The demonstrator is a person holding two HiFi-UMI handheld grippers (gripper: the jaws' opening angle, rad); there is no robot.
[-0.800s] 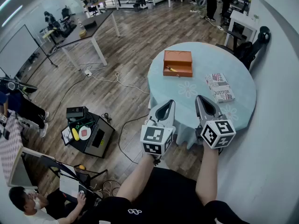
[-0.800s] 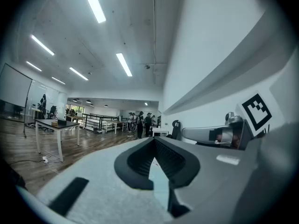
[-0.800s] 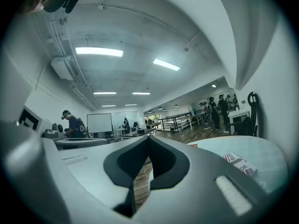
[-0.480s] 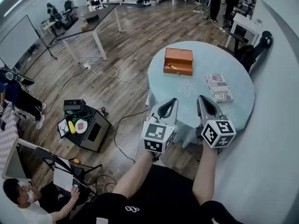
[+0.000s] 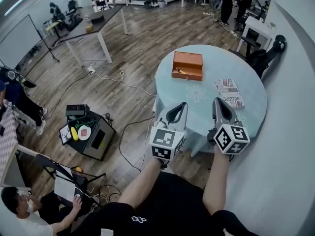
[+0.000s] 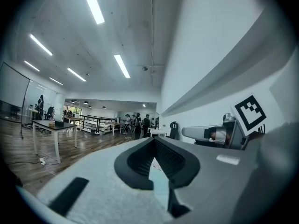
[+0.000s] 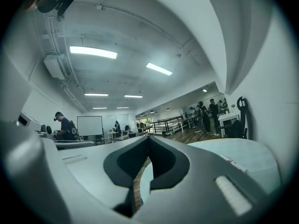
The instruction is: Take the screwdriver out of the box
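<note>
An open orange box (image 5: 187,66) stands on the far left part of a round pale blue table (image 5: 206,117). A yellow-handled screwdriver (image 5: 180,72) lies inside it along the front wall. My left gripper (image 5: 182,106) hovers over the table's near edge, well short of the box, its jaws shut with nothing between them. My right gripper (image 5: 218,101) is level with it to the right, also shut and empty. In the left gripper view the left gripper (image 6: 153,139) points across the room. The right gripper (image 7: 148,137) does too in its own view, with the table (image 7: 233,153) low on the right.
A printed book (image 5: 230,93) lies on the table to the right of the box. A black equipment cart (image 5: 91,134) and loose cables (image 5: 123,82) sit on the wooden floor at left. A black chair (image 5: 261,53) stands behind the table, near the white wall.
Both grippers have stayed shut and almost still. The right one has drifted slightly to the right, and the head view has shifted a little.
</note>
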